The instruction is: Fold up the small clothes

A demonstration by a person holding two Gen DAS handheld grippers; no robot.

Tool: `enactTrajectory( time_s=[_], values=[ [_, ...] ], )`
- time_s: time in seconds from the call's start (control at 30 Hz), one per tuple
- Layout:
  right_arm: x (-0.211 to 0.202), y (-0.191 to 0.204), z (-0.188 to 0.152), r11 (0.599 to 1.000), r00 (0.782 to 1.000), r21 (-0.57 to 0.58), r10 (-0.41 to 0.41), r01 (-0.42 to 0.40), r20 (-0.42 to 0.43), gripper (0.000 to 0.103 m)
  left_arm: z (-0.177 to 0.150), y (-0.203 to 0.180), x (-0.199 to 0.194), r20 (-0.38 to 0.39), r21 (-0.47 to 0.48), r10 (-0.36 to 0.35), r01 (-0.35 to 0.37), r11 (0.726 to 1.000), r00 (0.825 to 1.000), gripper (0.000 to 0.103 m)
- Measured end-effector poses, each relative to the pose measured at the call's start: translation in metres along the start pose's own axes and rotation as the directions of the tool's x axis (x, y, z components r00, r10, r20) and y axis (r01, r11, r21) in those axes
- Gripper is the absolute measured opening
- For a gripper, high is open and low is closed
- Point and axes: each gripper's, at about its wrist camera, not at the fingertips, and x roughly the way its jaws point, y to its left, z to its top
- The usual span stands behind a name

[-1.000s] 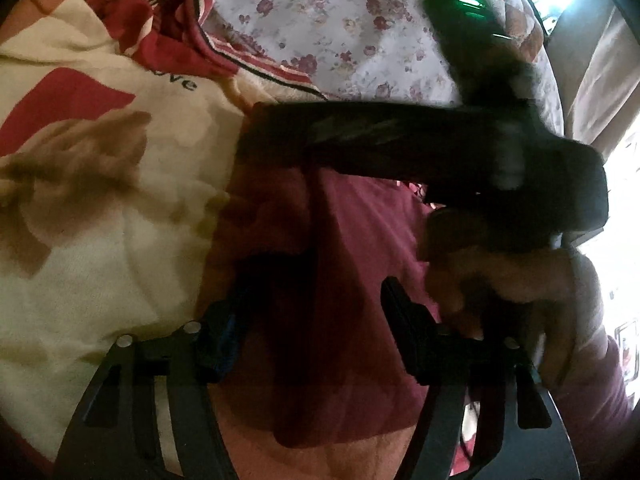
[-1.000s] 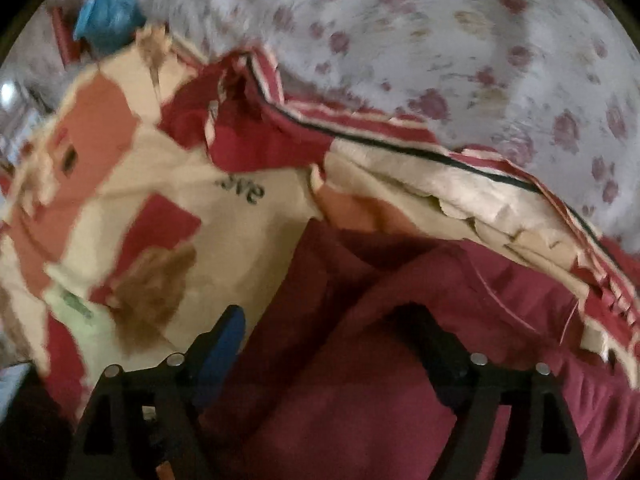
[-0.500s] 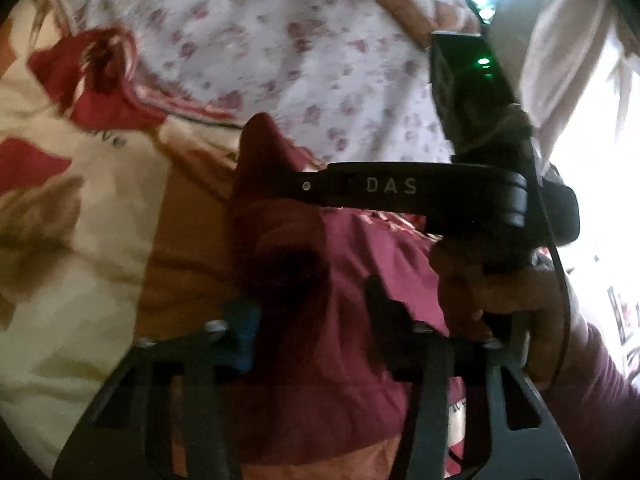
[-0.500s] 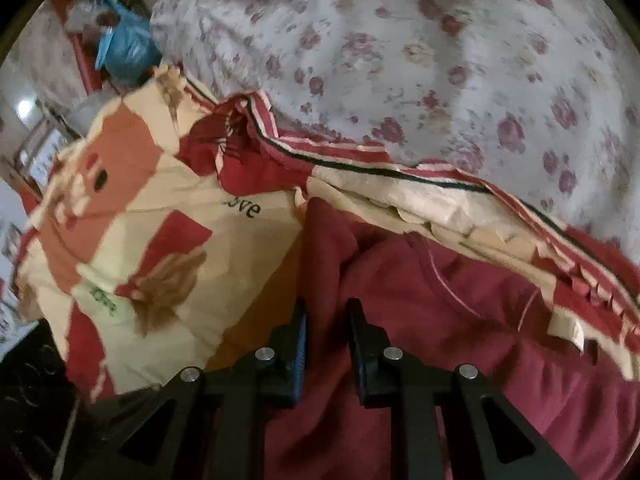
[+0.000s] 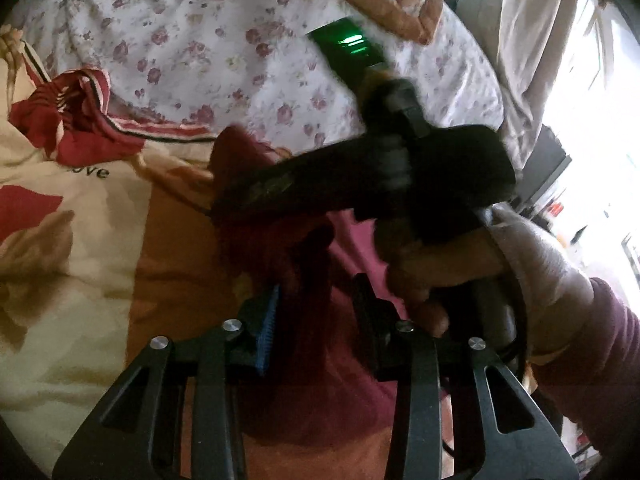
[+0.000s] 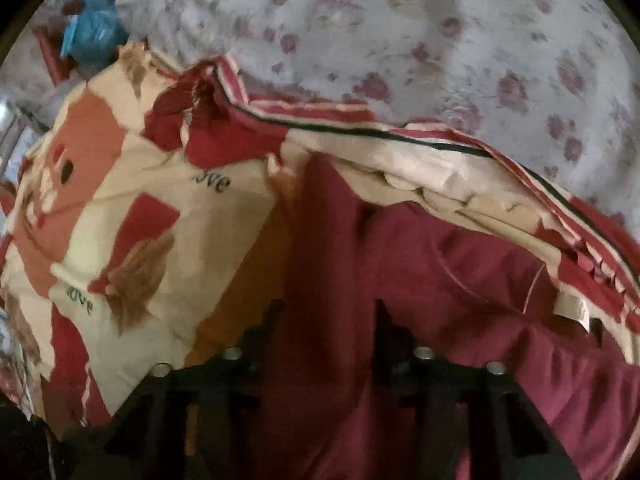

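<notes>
While the cream-and-red printed blanket (image 5: 60,240) lay spread over the left of the bed, the maroon garment (image 6: 460,280) sat on it toward the right, bunched into a ridge, with the floral bedsheet (image 5: 200,40) beyond. The step in hand looked like the first fold: 1 edge of the garment was being gathered and lifted. The left tongs (image 5: 316,316) stood narrow, and a fold of maroon cloth rose between their fingers, seemingly pinched. In front of them the right tongs (image 6: 324,320), held by a person's hand (image 5: 440,264) in a maroon sleeve (image 5: 600,340), were opening, with the cloth ridge between the fingers; whether their pads pressed it I could not tell in the blur. The next move probably called for both tongs to secure the same edge, carry it across the garment together, and lay it flat without dragging the blanket.
</notes>
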Motion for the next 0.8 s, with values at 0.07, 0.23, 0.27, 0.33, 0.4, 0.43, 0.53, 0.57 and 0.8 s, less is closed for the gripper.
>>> enactTrajectory(
  time_s=[0.07, 0.23, 0.27, 0.33, 0.4, 0.43, 0.53, 0.57, 0.8],
  values=[
    [-0.013, -0.008, -0.006, 0.999, 0.998, 0.015, 0.032, -0.033, 0.05, 0.031, -0.001, -0.008, 0.0, -0.02, 0.032, 0.052, -0.051, 0.998, 0.998, 0.066],
    [-0.038, -0.023, -0.013, 0.997, 0.992, 0.033, 0.068, -0.071, 0.102, 0.029, -0.006, -0.015, 0.002, -0.036, 0.046, 0.063, -0.061, 0.997, 0.997, 0.078],
    [-0.04, -0.023, -0.014, 0.997, 0.992, 0.033, 0.069, -0.073, 0.107, 0.029, -0.006, -0.014, 0.003, -0.044, 0.032, 0.065, -0.064, 0.997, 0.997, 0.078],
    [-0.044, -0.025, -0.015, 0.996, 0.991, 0.038, 0.073, -0.078, 0.115, 0.029, -0.006, -0.008, 0.005, -0.054, -0.002, 0.066, -0.067, 0.998, 0.996, 0.078],
    [-0.046, -0.027, -0.018, 0.996, 0.99, 0.045, 0.077, -0.082, 0.12, 0.029, -0.005, -0.004, 0.005, -0.056, -0.025, 0.076, -0.077, 0.997, 0.996, 0.078],
    [-0.047, -0.027, -0.019, 0.995, 0.989, 0.045, 0.078, -0.084, 0.122, 0.029, -0.004, -0.003, 0.005, -0.054, -0.028, 0.081, -0.083, 0.996, 0.995, 0.078],
    [-0.049, -0.028, -0.022, 0.995, 0.989, 0.043, 0.08, -0.086, 0.123, 0.029, -0.002, 0.0, 0.005, -0.047, -0.045, 0.07, -0.072, 0.996, 0.996, 0.078],
    [-0.049, -0.029, -0.023, 0.995, 0.989, 0.042, 0.081, -0.087, 0.123, 0.029, -0.002, -0.001, 0.005, -0.047, -0.047, 0.065, -0.067, 0.997, 0.997, 0.078],
    [-0.056, -0.033, -0.03, 0.995, 0.987, 0.042, 0.088, -0.094, 0.133, 0.029, -0.003, -0.008, 0.008, -0.063, -0.048, 0.024, -0.027, 0.998, 0.998, 0.048]
  ],
)
